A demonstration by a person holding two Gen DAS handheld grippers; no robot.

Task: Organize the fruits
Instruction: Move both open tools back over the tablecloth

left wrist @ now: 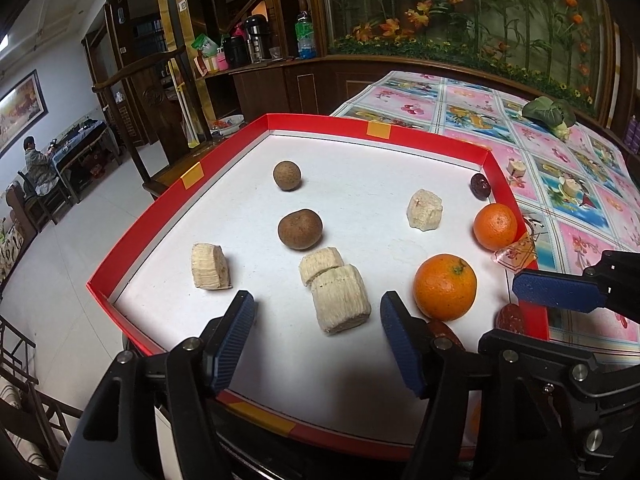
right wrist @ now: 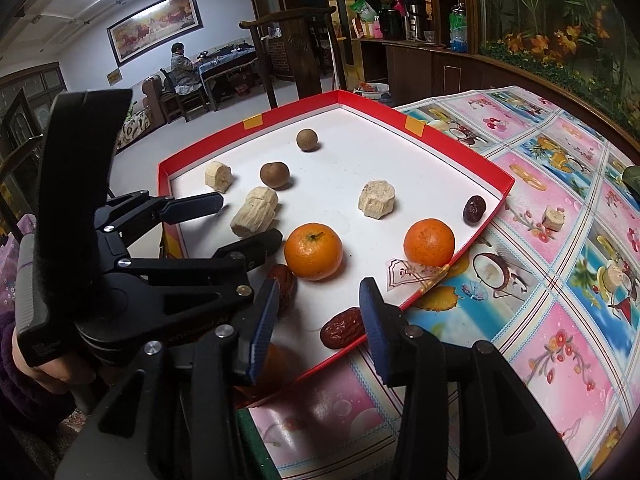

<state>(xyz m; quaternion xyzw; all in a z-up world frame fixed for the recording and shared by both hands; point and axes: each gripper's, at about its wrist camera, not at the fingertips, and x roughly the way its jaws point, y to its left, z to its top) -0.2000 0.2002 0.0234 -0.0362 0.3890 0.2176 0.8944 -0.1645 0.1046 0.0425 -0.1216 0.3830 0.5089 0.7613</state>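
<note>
A red-walled tray (left wrist: 380, 122) (right wrist: 460, 148) with a white floor holds two oranges (left wrist: 445, 287) (left wrist: 495, 226), two brown round fruits (left wrist: 300, 229) (left wrist: 287, 175), several pale fibrous chunks (left wrist: 340, 298) (left wrist: 211, 266) (left wrist: 425, 209) and dark red dates (left wrist: 480, 186) (right wrist: 342, 331). My left gripper (left wrist: 316, 344) is open and empty, low over the tray's near side, just short of the large pale chunk. My right gripper (right wrist: 318, 330) is open and empty at the tray's near right corner, its jaws on either side of a date, not touching. It shows at the right edge of the left wrist view (left wrist: 560, 292).
The tray sits on a table with a floral pink and blue cloth (right wrist: 560, 280). Small pale pieces (right wrist: 554, 216) (left wrist: 516, 168) and a green vegetable (left wrist: 550, 114) lie on the cloth. A clear wrapper (right wrist: 412, 274) hangs over the tray's right wall. A wooden chair (left wrist: 132, 80) stands behind.
</note>
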